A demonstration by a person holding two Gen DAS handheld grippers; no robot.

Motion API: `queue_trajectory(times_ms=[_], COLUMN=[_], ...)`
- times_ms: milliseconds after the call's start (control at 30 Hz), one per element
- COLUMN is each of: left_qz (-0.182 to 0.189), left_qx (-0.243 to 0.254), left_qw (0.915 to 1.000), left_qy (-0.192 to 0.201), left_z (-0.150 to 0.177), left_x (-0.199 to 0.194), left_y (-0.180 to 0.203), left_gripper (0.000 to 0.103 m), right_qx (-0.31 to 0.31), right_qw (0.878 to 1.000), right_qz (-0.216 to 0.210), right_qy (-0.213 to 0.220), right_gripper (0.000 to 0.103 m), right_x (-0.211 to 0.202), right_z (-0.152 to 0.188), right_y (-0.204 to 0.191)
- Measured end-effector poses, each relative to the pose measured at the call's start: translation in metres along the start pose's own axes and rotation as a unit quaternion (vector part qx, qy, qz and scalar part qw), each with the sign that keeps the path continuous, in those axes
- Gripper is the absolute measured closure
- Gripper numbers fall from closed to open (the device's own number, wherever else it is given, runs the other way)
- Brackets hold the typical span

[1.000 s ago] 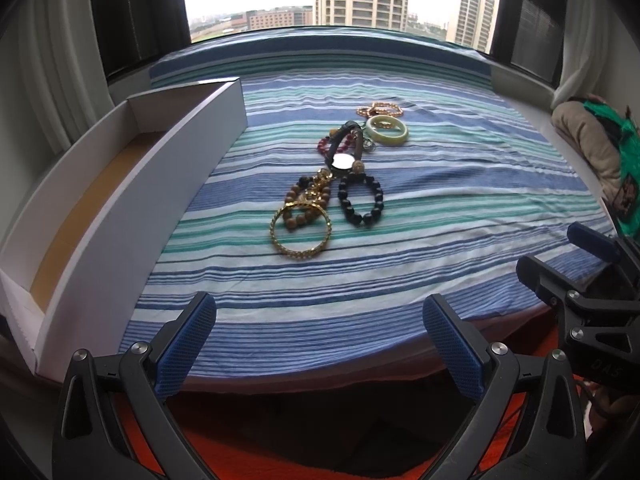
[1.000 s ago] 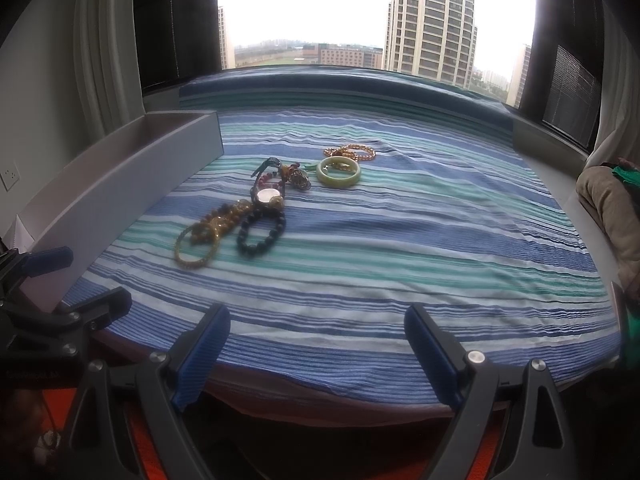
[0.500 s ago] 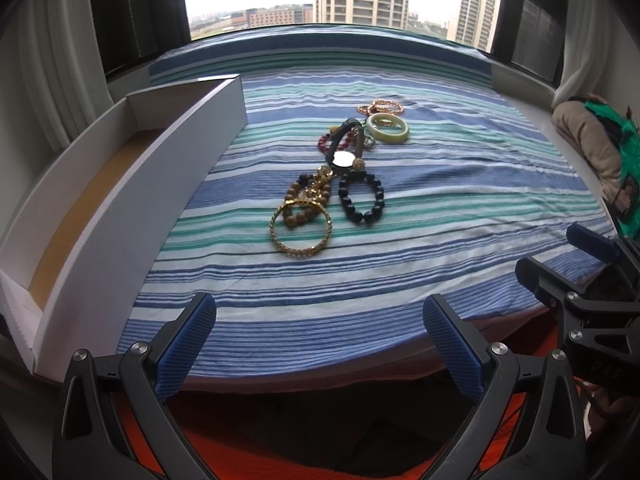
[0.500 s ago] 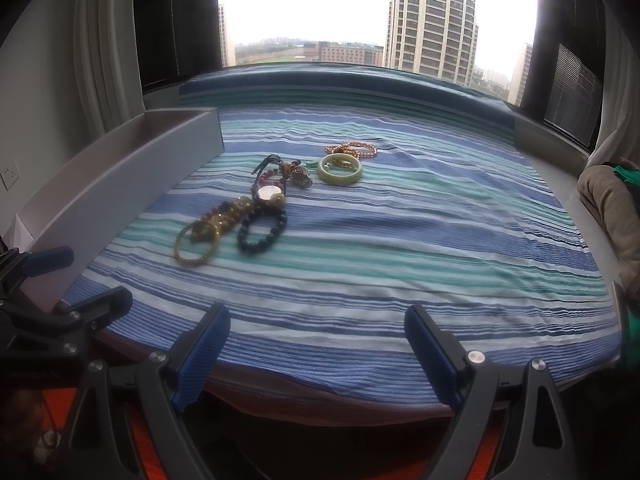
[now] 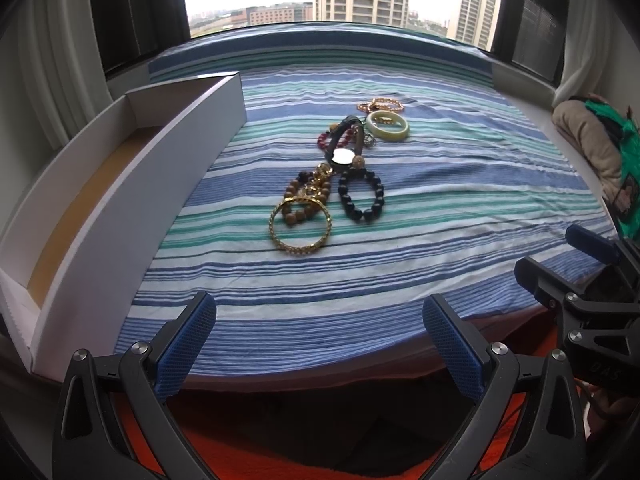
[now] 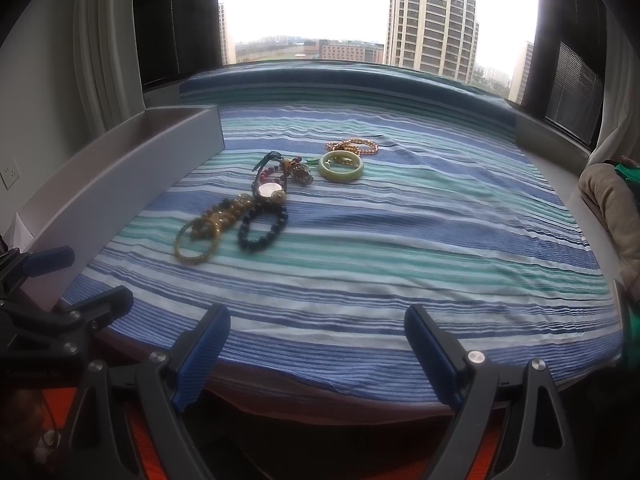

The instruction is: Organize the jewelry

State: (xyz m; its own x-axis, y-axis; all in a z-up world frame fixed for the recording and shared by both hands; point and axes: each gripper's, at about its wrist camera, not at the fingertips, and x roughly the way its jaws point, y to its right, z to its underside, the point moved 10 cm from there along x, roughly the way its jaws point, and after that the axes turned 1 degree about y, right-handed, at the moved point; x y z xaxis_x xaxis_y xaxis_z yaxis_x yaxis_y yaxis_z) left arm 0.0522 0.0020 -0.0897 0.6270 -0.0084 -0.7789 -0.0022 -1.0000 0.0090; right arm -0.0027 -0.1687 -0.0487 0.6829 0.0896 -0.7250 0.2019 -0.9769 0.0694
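Both claws hang released at the near edge of the surface, left claw (image 5: pixel 320 332) and right claw (image 6: pixel 318 344) side by side, each with its blue fingers spread and gripping nothing. Ahead lies a blue and green striped cloth (image 5: pixel 440 208). Along its left edge sits a long white open box (image 5: pixel 132 184). Jewelry is clustered mid-cloth, well apart from the claws: a gold bangle (image 5: pixel 300 225), black bead bracelet (image 5: pixel 361 197), pale green bangle (image 5: pixel 387 126), and a watch (image 5: pixel 343 156).
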Motion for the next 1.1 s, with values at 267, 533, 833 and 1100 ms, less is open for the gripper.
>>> queue_trajectory(times_ms=[267, 533, 833, 1100], left_qz=[0.0, 0.002, 0.013, 0.056], left_qx=[0.0, 0.0, -0.026, 0.051], left_qw=[1.0, 1.0, 0.9994, 0.9962], left_qy=[-0.002, -0.005, -0.021, -0.043], left_z=[0.0, 0.001, -0.006, -0.028], left_x=[0.0, 0.0, 0.022, 0.076], left_y=[0.0, 0.001, -0.037, 0.008], left_gripper=[0.0, 0.0, 0.001, 0.024], right_qx=[0.0, 0.001, 0.022, 0.029], right_qw=[1.0, 1.0, 1.0, 0.999], right_qz=[0.0, 0.0, 0.012, -0.001], right_qy=[0.0, -0.004, -0.007, -0.016], right_gripper=[0.012, 0.012, 0.012, 0.012], right_x=[0.0, 0.0, 0.004, 0.012], right_z=[0.001, 0.004, 0.001, 0.004], right_y=[-0.001, -0.003, 0.014, 0.011])
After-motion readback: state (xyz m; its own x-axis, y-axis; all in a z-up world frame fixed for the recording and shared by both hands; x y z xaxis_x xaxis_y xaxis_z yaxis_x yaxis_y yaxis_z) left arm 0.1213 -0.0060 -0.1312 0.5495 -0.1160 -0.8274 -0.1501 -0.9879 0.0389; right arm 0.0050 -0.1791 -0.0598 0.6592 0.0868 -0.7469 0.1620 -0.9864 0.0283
